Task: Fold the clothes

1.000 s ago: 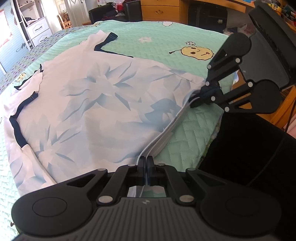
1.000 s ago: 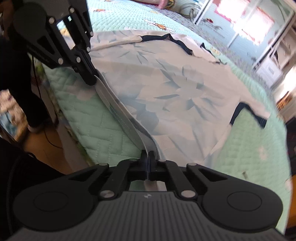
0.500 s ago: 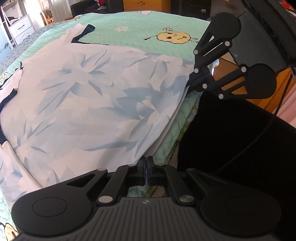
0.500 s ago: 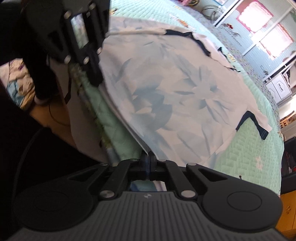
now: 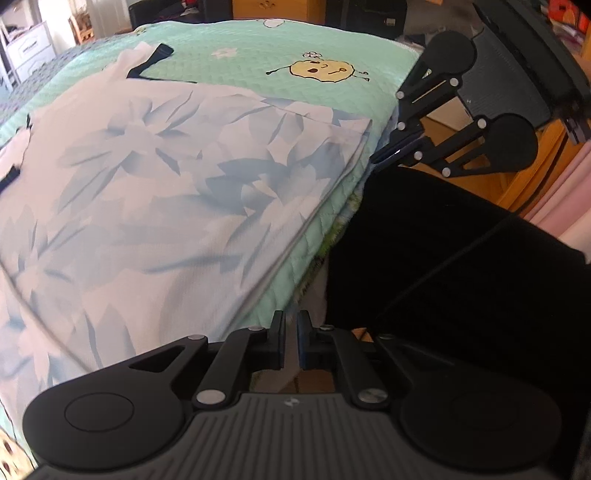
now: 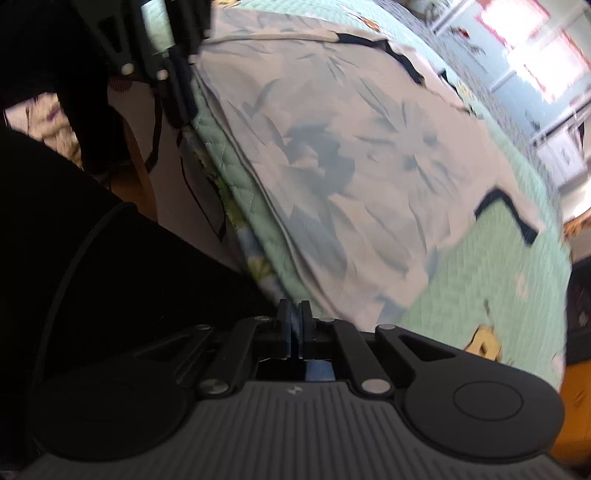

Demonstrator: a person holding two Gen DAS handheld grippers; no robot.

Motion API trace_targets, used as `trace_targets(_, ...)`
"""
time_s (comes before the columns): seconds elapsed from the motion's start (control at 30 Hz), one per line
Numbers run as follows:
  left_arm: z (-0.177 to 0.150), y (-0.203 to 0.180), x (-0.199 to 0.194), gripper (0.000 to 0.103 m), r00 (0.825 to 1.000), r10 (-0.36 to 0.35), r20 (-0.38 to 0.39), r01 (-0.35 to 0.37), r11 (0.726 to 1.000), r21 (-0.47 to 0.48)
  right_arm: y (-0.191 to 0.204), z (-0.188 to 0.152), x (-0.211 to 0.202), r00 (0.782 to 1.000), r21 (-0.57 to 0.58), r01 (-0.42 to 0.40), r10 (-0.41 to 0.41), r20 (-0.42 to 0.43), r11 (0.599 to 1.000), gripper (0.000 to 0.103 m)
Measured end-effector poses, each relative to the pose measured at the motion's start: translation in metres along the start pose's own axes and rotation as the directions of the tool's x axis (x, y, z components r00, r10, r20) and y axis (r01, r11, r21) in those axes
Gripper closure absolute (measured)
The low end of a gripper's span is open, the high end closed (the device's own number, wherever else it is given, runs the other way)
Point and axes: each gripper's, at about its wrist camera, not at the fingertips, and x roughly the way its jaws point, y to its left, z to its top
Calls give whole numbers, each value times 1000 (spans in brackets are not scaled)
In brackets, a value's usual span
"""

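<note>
Your right view is smeared by motion blur, with a blown-out window (image 6: 532, 62) top right; your left view is sharper, daylit, edges bowed by fisheye.

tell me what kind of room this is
Most likely a bedroom at home. A floral garment lies spread on a bed with a mint quilted bedspread printed with cartoon figures, and beyond the bed stand a wooden dresser and white drawers.
</note>
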Motion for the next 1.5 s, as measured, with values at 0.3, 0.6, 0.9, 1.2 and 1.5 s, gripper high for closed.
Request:
trace_targets(0.3, -20, 88, -53, 75, 963, 96, 250, 33, 884, -467, -63, 9, -10, 940, 616, -301, 118, 320, 728, 56)
trace_targets(0.6, -39, 82, -15, 70, 990, 125, 64, -88, 910, -406, -65, 0, 35, 959, 790, -280, 129, 251, 545, 66)
trace_targets(0.9, -33, 79, -19, 49, 986, 151, 68, -112, 911, -398, -60, 41, 38, 870, 729, -478, 152, 468, 491, 61)
trace_targets(1.2, -22, 74, -33, 49, 978, 159, 137, -92, 911, -403, -58, 45, 53, 878, 776, -475, 157, 453, 415, 57)
trace_targets(1.5, -25, 102, -10, 38, 980, 178, 91, -109, 857, -504, -70, 32, 73, 887, 835, -461, 179, 425, 299, 56)
